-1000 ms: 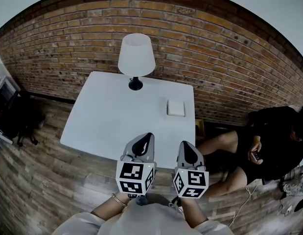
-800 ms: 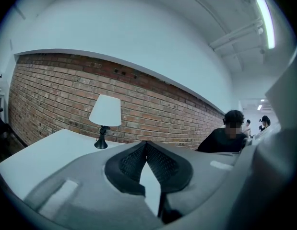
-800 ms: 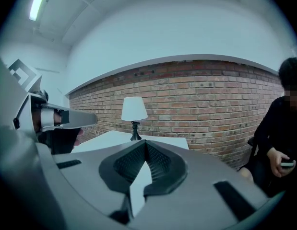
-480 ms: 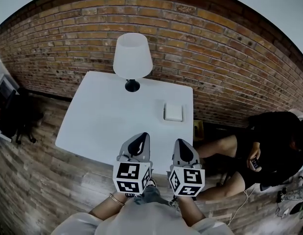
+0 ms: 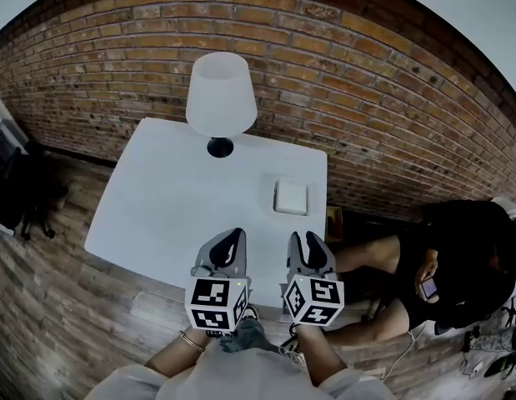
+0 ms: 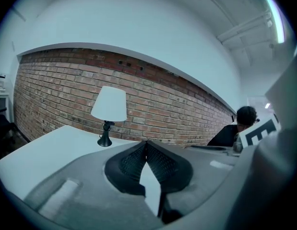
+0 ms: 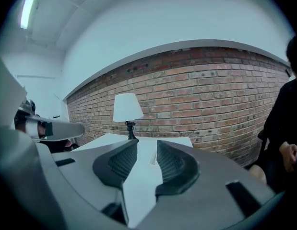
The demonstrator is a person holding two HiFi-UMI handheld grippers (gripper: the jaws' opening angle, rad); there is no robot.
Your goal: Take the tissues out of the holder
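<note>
A flat white square tissue holder [image 5: 291,197] lies on the right side of the white table [image 5: 174,207]; in the right gripper view it shows as a pale sliver [image 7: 152,158] beyond the jaws. Both grippers hover side by side over the table's near edge, well short of the holder. My left gripper [image 5: 233,237] [image 6: 147,143] is shut, its pads meeting at the tips with nothing held. My right gripper [image 5: 306,240] [image 7: 147,145] has its jaws opening, a narrow gap between them and nothing in it.
A white-shaded lamp [image 5: 221,98] on a black base stands at the table's far edge, against a brick wall [image 5: 366,82]. A person in black [image 5: 458,257] sits on the floor to the right of the table. Dark equipment [image 5: 24,194] stands at the left.
The right gripper's jaws have parted from shut to a narrow gap. Both grippers have drifted slightly left and forward toward the table; the left gripper stays shut.
</note>
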